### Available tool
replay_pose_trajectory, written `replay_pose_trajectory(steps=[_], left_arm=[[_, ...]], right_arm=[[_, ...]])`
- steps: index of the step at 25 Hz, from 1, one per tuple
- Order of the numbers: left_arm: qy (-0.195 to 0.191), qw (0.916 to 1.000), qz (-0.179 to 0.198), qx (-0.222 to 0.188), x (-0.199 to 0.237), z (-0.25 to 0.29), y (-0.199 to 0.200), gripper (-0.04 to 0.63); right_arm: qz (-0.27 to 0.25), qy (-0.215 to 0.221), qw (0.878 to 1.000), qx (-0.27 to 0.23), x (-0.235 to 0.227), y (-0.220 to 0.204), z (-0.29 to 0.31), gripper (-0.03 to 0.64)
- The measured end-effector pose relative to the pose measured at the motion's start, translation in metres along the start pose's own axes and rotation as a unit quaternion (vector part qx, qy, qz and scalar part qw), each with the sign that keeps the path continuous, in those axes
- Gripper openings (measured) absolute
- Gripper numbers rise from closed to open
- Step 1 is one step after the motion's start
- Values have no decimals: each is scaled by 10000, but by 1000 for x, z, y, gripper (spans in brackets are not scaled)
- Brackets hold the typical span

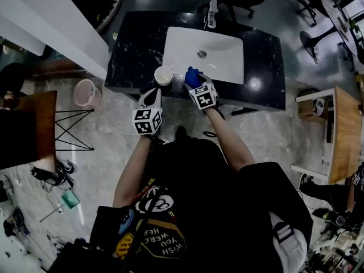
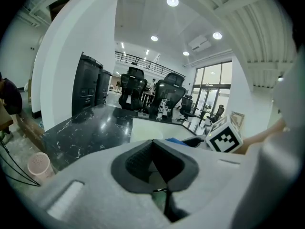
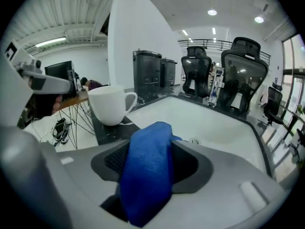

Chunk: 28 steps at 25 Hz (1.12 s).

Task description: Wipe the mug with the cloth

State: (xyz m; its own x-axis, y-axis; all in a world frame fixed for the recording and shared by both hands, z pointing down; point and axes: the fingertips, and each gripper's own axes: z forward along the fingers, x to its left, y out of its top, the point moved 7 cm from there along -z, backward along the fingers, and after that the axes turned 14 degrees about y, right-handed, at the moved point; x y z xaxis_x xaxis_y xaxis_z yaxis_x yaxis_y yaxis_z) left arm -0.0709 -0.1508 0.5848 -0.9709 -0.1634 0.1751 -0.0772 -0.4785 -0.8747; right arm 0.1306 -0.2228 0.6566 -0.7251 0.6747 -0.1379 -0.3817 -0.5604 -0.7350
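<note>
**Cloth in the claw, mug waiting at the sink**

From my remote seat, the black marbled counter fills the top of the head view, with the white sink sunk into it. Both of the person's forearms reach forward toward the sink's near edge. The right forearm is bare and stretched further. The left one is drawn back, short of the counter.

The right gripper is over the sink's near rim, clenched on the blue cloth. The cloth is pinched between the pads and bulges out past them. The left gripper hangs just off the counter's edge, left of the sink's near corner. Its pads are pressed together on nothing.

The white mug stands upright on the counter, just beside the sink's near left corner. In the right gripper view its handle points toward the sink. It sits ahead and to the left of the cloth, near it but not touching, and just ahead of the left gripper.
</note>
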Motion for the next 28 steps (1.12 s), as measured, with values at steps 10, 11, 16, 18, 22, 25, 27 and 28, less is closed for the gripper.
replay_pose_trajectory(steps=[10,11,16,18,22,25,27,28], left_arm=[[569,9983,118,103,28,32,18,5],[821,9963,187,182,33,38,20,5],[767,9969,55,165,40,66,26,5],[535,9984,-61,174,36,69,24,3],[566,9974,-322,293,39,70,17,3],[579,9974,-315,293,38,66,15,3],[580,9975,-314,268,37,65,15,3],[578,9975,-315,258,36,65,16,3]], right_arm=[[41,491,9934,-1037,26,30,-24,140],[20,502,9923,-1133,24,38,-24,141],[-390,749,9938,-722,27,54,2,144],[-691,1027,9909,-534,46,43,4,144],[-1203,1662,9780,-370,91,15,-7,144],[-1337,1767,9746,-319,97,2,-17,144],[-1049,1424,9829,-506,74,10,-24,144],[-883,1208,9868,-627,59,19,-26,144]])
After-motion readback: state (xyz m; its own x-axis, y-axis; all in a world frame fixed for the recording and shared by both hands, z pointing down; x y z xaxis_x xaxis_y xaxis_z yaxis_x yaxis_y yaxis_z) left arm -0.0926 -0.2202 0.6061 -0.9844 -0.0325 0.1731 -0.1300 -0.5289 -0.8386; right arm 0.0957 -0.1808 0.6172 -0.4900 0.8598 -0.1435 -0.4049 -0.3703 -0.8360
